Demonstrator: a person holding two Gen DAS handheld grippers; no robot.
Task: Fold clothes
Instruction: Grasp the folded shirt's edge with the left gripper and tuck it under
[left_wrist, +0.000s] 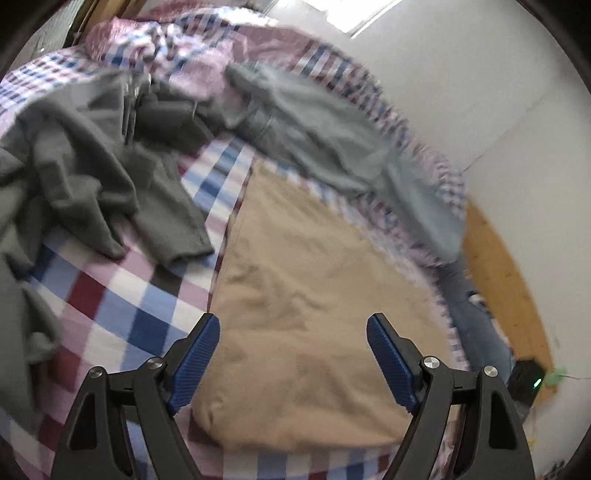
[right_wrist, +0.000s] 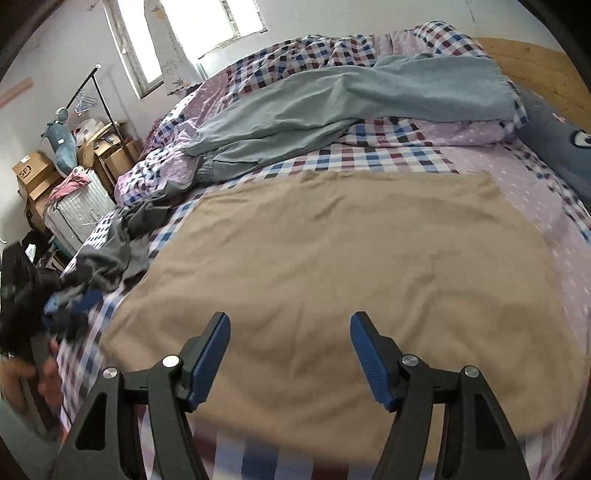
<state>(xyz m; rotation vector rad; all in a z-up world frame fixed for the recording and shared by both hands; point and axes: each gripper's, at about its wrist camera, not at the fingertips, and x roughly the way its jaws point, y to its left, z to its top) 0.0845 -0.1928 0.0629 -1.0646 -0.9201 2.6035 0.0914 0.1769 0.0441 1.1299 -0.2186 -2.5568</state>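
A tan garment (left_wrist: 306, 291) (right_wrist: 343, 266) lies flat on the checked bedsheet (left_wrist: 122, 306) (right_wrist: 399, 155). My left gripper (left_wrist: 293, 325) hovers open over its near end, nothing between the blue pads. My right gripper (right_wrist: 290, 323) is also open, above the tan garment's near edge. A crumpled dark grey garment (left_wrist: 85, 162) (right_wrist: 122, 254) lies left of the tan one. Light blue-grey trousers (left_wrist: 332, 140) (right_wrist: 332, 99) stretch across the far side of the bed.
A rumpled checked quilt (right_wrist: 332, 48) is bunched behind the trousers. A wooden bed frame (left_wrist: 495, 280) (right_wrist: 535, 62) borders the mattress, with a white wall beyond. Boxes (right_wrist: 33, 173), a suitcase (right_wrist: 77, 210) and a clothes rack (right_wrist: 92, 92) stand at the left. A person's hand (right_wrist: 48, 373) shows at the lower left.
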